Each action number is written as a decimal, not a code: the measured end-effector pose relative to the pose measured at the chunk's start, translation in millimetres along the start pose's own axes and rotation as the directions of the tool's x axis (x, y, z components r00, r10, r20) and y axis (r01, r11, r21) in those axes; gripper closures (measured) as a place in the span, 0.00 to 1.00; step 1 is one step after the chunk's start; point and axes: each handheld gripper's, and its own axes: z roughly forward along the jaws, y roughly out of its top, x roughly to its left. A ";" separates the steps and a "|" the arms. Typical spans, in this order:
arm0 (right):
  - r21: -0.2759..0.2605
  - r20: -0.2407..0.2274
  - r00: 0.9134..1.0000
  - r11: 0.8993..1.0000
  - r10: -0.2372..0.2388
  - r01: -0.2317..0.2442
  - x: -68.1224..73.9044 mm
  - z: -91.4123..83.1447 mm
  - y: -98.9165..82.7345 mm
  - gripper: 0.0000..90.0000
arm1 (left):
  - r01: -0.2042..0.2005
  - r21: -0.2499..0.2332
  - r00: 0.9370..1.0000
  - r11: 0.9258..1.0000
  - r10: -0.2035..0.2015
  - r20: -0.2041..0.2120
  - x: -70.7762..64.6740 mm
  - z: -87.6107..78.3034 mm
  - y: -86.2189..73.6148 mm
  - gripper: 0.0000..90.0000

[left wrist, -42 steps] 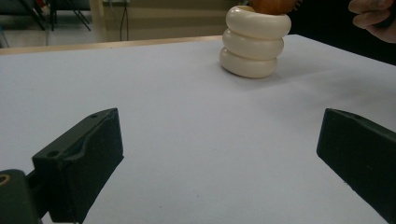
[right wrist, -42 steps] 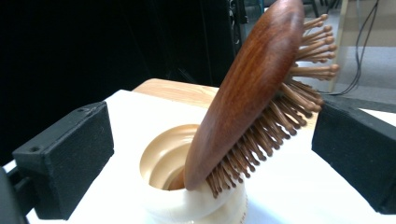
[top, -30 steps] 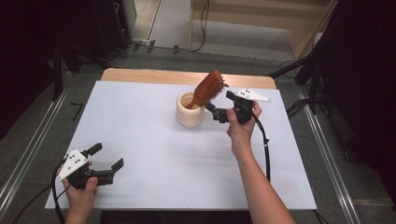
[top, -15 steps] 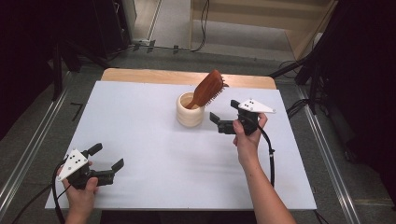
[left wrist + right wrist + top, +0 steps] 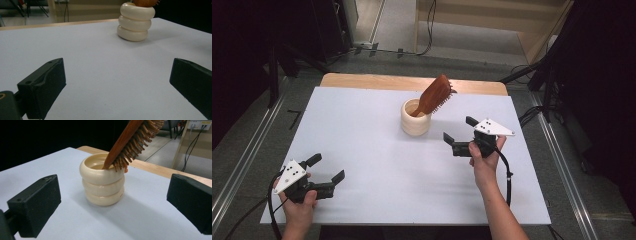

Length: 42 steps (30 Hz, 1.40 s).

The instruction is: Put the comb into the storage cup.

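Here the brush (image 5: 435, 95) stood handle-down in the cup (image 5: 415, 118), leaning on its rim with the bristles facing down and to the right. The right gripper (image 5: 460, 135) sat near the cup's right side, jaws wide apart and empty. The left gripper (image 5: 326, 168) rested at the table's (image 5: 362, 130) near left corner, likewise spread and holding nothing.

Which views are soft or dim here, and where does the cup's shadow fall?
High view: evenly lit table, dark surroundings. Left gripper view: dim, cup slightly soft, faint shadow to its right. Right gripper view: brighter, hairbrush bristles sharp, cup shadow falling toward the camera.
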 end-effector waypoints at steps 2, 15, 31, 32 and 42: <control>0.000 -0.001 1.000 1.000 -0.002 0.002 0.0 -2.9 -3.1 0.00 | -0.002 0.000 1.000 1.000 0.002 -0.001 0.1 0.0 0.0 0.00; 0.011 0.018 0.999 1.000 -0.029 0.029 -1.1 -21.0 -21.0 0.00 | -0.001 -0.001 1.000 1.000 0.001 0.000 0.3 -0.1 0.0 0.00; 0.009 0.038 0.999 0.999 -0.039 0.039 -5.0 -47.6 -35.0 0.00 | 0.002 -0.001 1.000 1.000 -0.002 -0.001 -0.1 -0.3 -0.2 0.00; 0.008 0.038 0.999 0.999 -0.039 0.039 -5.8 -49.1 -36.2 0.00 | 0.002 -0.001 1.000 1.000 -0.002 -0.001 -0.1 -0.3 -0.2 0.00; 0.014 0.059 0.998 1.000 -0.029 0.028 -11.4 -66.3 -48.3 0.00 | -0.001 0.000 1.000 1.000 0.001 -0.002 -0.4 -0.4 -0.2 0.00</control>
